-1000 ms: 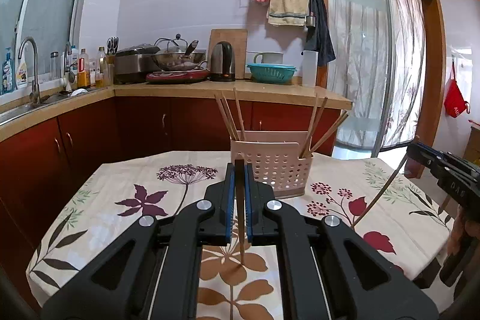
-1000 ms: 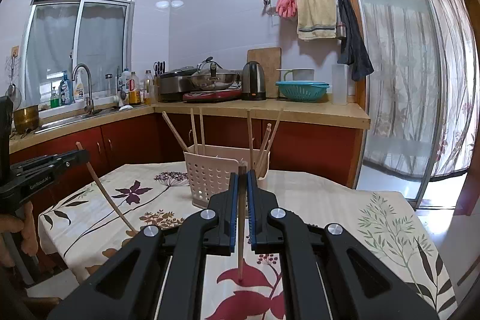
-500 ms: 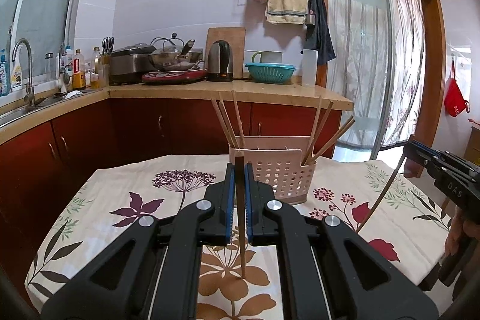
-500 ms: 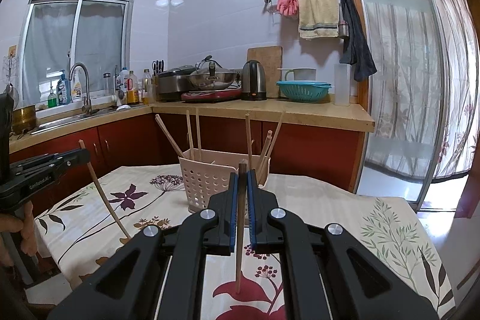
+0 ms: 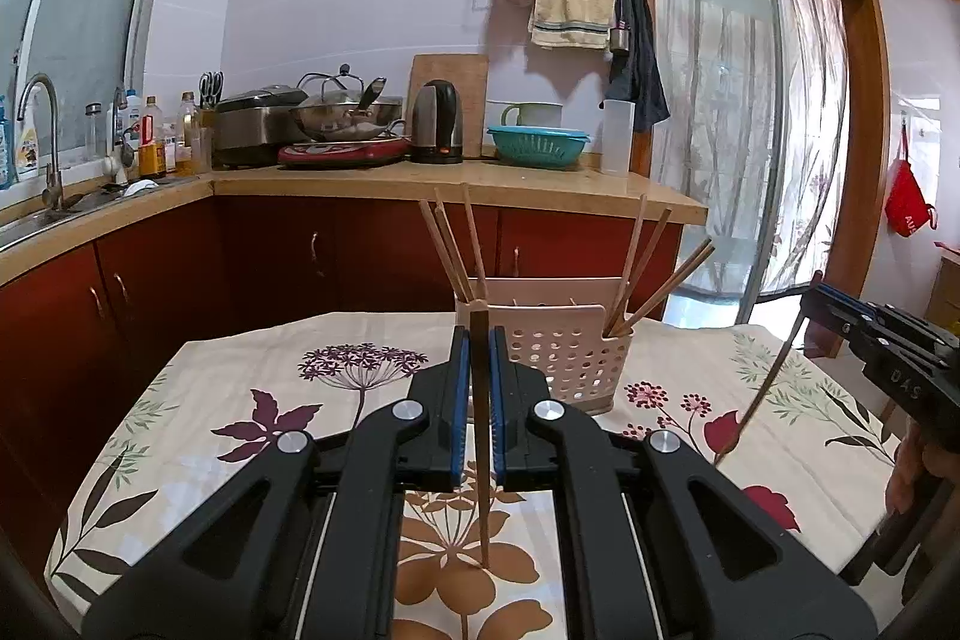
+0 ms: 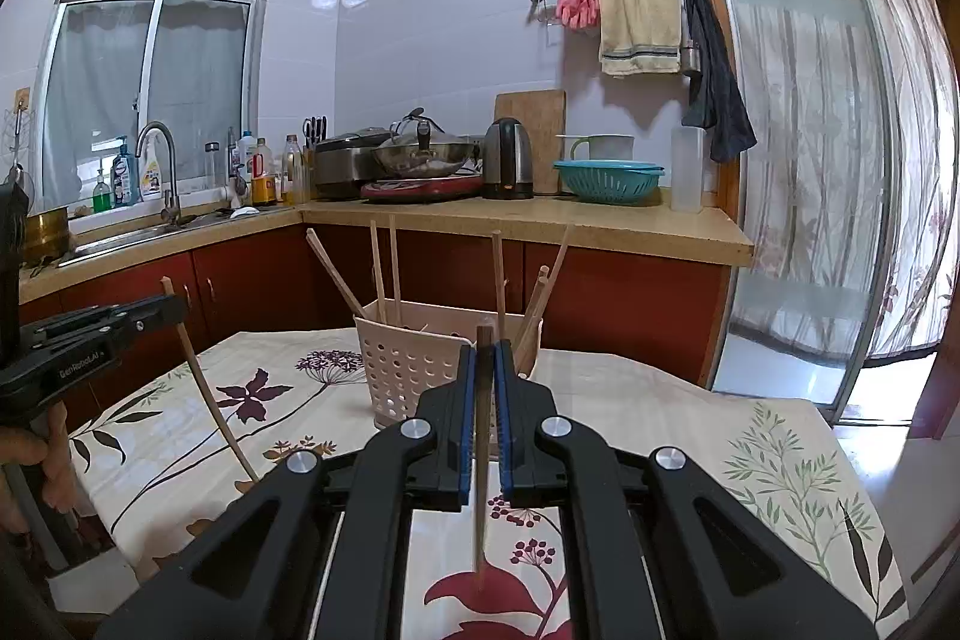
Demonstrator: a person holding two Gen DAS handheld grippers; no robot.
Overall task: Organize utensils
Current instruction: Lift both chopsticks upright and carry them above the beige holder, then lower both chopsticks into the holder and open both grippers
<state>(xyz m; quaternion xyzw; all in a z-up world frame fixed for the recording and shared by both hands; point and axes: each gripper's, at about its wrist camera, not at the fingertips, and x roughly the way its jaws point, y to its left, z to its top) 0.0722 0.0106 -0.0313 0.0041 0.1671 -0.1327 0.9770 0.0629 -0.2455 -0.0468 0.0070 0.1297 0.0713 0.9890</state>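
Note:
A beige perforated utensil holder point(image 5: 564, 358) stands on the floral tablecloth and holds several wooden chopsticks; it also shows in the right wrist view point(image 6: 420, 370). My left gripper point(image 5: 479, 340) is shut on a chopstick point(image 5: 481, 484) that hangs down, its tip near the cloth. My right gripper point(image 6: 483, 349) is shut on another chopstick point(image 6: 480, 496), also pointing down. Each gripper shows at the edge of the other's view, the right gripper point(image 5: 804, 307) at the right and the left gripper point(image 6: 171, 304) at the left.
The table with the floral tablecloth point(image 5: 252, 412) stands in front of red kitchen cabinets point(image 5: 282, 256). The counter carries a kettle point(image 5: 438, 130), a wok, a teal colander point(image 5: 537, 145) and bottles. A sliding glass door point(image 6: 840, 160) is at the right.
Both grippers have risen a little and drawn nearer the holder, each still holding its chopstick upright.

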